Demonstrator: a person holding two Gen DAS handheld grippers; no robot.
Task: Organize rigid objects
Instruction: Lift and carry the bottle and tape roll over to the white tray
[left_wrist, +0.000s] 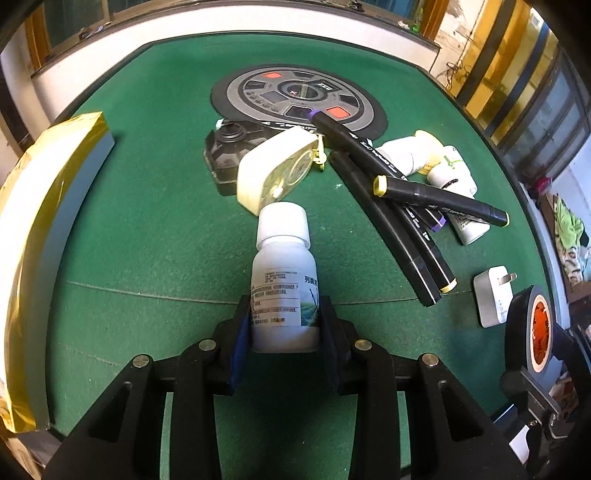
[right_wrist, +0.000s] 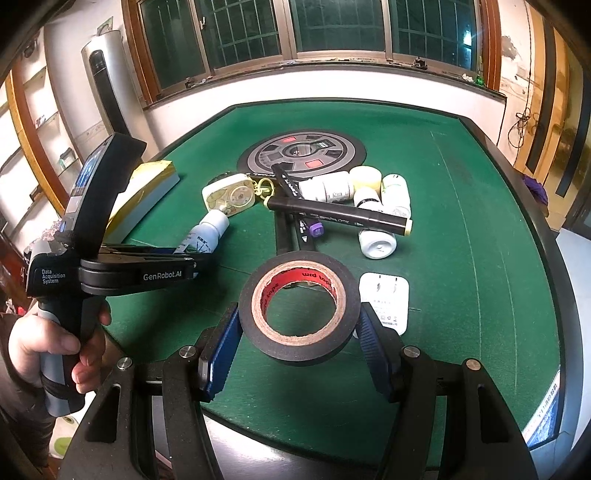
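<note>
Left gripper clamps a white plastic labelled bottle; right gripper grips a black tape roll, both above the green felt table.

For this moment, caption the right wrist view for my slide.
Right gripper holds black tape roll above green table.

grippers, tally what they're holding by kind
white plastic bottle with printed label, in left gripper: 1
black roll of tape with red core, in right gripper: 1
total: 2
</note>
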